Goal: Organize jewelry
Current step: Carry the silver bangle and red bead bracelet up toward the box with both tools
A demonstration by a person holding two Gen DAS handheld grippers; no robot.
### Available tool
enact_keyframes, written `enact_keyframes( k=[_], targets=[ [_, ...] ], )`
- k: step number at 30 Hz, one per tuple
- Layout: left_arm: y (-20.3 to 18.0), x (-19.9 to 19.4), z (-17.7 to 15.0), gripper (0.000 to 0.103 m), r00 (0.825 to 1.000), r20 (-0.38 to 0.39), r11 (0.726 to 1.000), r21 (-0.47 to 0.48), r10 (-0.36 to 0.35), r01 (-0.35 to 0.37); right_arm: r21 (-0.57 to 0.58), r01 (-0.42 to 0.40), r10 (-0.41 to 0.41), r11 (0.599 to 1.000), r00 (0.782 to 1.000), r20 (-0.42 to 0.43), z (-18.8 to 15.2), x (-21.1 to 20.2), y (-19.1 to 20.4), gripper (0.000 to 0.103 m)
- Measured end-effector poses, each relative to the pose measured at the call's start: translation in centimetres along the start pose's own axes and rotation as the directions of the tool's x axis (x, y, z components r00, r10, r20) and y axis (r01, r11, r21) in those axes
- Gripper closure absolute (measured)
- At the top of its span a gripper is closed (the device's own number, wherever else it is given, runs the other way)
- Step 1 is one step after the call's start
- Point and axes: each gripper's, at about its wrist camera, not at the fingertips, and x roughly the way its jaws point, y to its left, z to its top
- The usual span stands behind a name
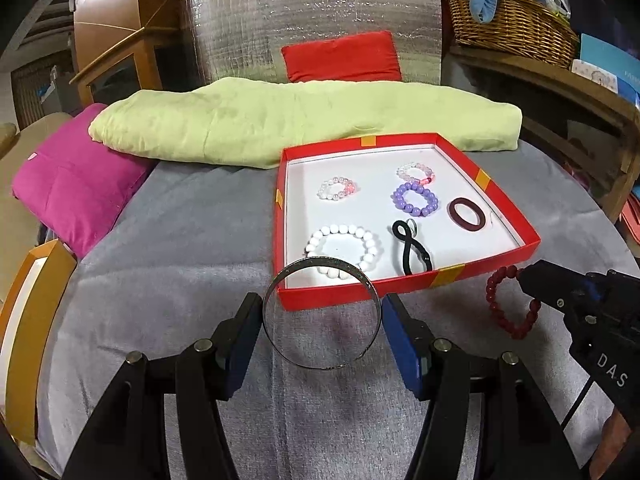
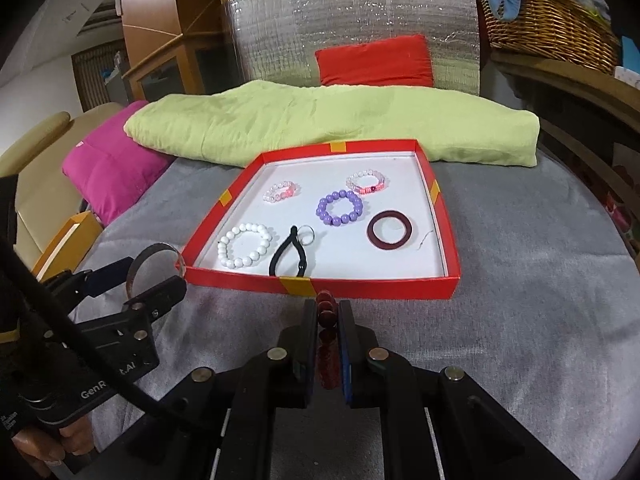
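A red shallow box [image 1: 404,292] [image 2: 360,288] lies on the grey cloth and holds several bracelets: white beads [image 1: 342,252], purple beads [image 1: 416,200], two pink-white ones, a dark maroon ring [image 1: 467,215] and a black hair tie [image 1: 412,250]. My left gripper [image 1: 322,320] [image 2: 154,270] is shut on a thin silver bangle [image 1: 322,314] [image 2: 154,266], just in front of the box's near left corner. My right gripper [image 2: 325,320] [image 1: 524,280] is shut on a dark red bead bracelet [image 2: 326,320] [image 1: 512,308], just before the box's near edge.
A folded green blanket [image 1: 304,124] lies behind the box, with a magenta cushion [image 1: 76,176] to its left. A wicker basket [image 1: 512,24] stands on a wooden shelf at back right. A yellow-edged box [image 1: 36,320] sits at the left.
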Motion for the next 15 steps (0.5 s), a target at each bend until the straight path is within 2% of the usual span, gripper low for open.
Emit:
enact_keyframes(
  k=[5, 15],
  targets=[
    [0.08, -0.19, 0.24, 0.040, 1.000, 0.011, 1.000, -0.009, -0.002, 0.002, 0.004, -0.021, 0.021, 1.000, 0.999, 0.037, 0.37, -0.66, 0.04, 0.093],
    [-0.26, -0.28, 0.35, 0.040, 1.000, 0.014, 1.000, -0.006, -0.008, 0.008, 0.008, -0.027, 0.027, 1.000, 0.999, 0.039, 0.42, -0.81, -0.11, 0.093]
  ],
)
